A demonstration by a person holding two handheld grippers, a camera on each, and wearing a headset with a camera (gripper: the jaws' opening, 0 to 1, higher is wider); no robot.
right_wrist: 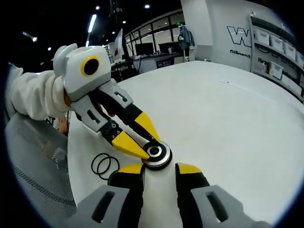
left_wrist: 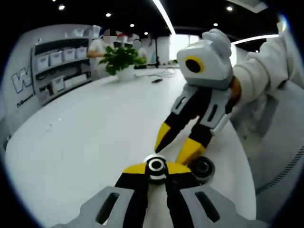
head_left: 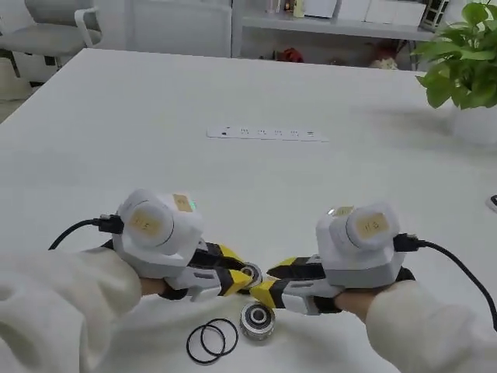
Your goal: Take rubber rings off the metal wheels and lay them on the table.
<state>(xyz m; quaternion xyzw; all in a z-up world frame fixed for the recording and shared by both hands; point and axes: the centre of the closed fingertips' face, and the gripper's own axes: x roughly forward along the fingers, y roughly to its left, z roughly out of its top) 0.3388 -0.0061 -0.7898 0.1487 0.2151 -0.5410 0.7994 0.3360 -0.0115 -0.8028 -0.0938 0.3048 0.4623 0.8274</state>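
My left gripper (head_left: pixel 241 278) (left_wrist: pixel 156 169) is shut on a small metal wheel (head_left: pixel 251 273) (left_wrist: pixel 156 165) (right_wrist: pixel 157 154), held just above the white table (head_left: pixel 233 179). Facing it, my right gripper (head_left: pixel 269 284) (right_wrist: pixel 160 169) stands open, its yellow tips on either side of that wheel and close to it. I cannot tell whether they touch it. A second metal wheel (head_left: pixel 257 321) (left_wrist: pixel 202 167) lies flat on the table just in front of the grippers. Two black rubber rings (head_left: pixel 211 340) (right_wrist: pixel 104 165) lie overlapping beside it, to its left in the head view.
A white power strip (head_left: pixel 265 134) lies mid-table, far beyond the grippers. A potted plant (head_left: pixel 462 58) stands at the back right corner. A chair (head_left: pixel 54 31) and shelves stand behind the table. The table's near edge runs just below the rings.
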